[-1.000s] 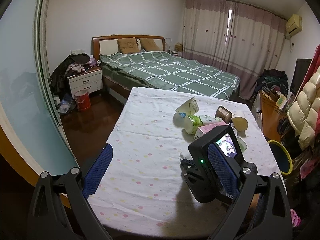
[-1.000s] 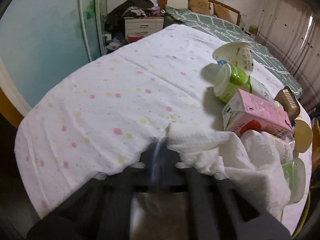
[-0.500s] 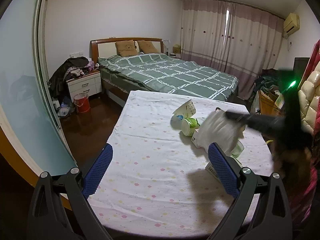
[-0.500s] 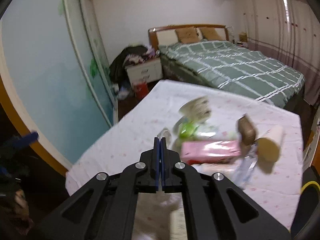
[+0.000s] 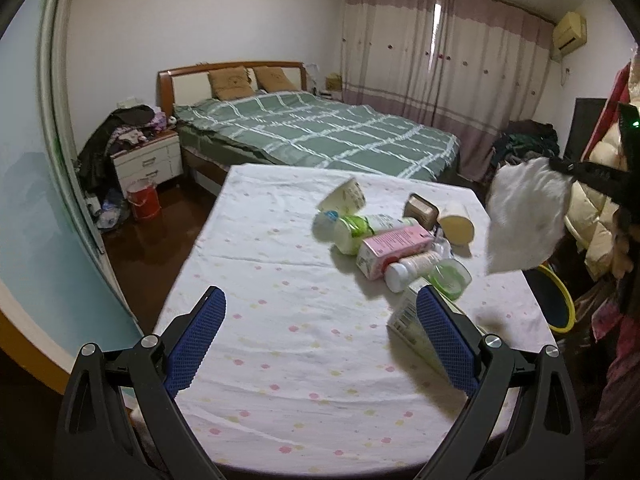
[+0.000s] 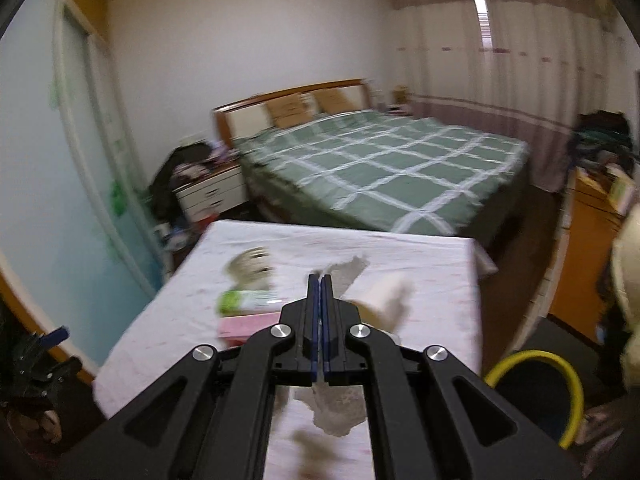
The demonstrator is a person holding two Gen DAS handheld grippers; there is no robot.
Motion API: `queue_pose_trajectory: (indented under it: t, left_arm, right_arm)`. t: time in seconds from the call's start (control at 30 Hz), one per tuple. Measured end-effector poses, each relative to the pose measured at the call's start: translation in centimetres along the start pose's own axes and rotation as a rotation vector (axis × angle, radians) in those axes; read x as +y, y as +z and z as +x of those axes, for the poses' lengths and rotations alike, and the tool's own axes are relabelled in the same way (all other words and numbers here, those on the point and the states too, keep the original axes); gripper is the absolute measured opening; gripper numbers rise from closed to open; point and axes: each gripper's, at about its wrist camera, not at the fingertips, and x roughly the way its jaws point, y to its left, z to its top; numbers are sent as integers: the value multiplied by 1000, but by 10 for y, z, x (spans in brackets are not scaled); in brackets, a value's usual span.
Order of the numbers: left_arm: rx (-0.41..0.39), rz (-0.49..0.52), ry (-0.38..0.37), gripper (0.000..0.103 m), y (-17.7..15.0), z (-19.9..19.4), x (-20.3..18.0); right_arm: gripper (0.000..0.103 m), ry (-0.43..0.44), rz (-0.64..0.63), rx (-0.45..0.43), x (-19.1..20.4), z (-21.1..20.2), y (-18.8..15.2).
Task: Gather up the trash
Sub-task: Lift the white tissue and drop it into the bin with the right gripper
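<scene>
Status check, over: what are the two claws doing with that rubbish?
Right claw shut on white tissue, lifted off table. Left claw open, empty. Bottles and pink carton wait on table.

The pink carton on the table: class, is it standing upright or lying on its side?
Lying on its side. The pink carton rests lengthwise on the table, among other tipped containers.

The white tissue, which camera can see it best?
The left wrist view. There the whole tissue hangs in the air off the table's right side, pinched by the right gripper. The right wrist view shows only bits of it, poking out past the shut fingers and hanging below them.
</scene>
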Motion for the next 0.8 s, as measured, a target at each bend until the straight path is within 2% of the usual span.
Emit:
queue_pose_trajectory:
  t: [0.2,0.37,0.53,0.67,0.7,0.8]
  left_arm:
    - [42,37,-52,95,-5,24,-26]
    - [73,69,-87,95,-8,39,-48]
    - [97,89,-113,95,-11,52,-66]
    - [104,104,-128,95,-11,56,-78]
    - [110,109,-132,95,-12,59,-82]
    - [129,121,-141,95,-14,65,-89]
  right_arm:
    - [1,-182,81,-23,-77,-26,-2]
    - [1,-323,173,35,-146,-22,-23]
    - [2,-384,260,118,-201,2,-59]
    - [3,-429,288,166,-221,19,-75]
    - [7,-435,295,173,-223,20,-79]
    - [29,-470,307,178,-230,22,-89]
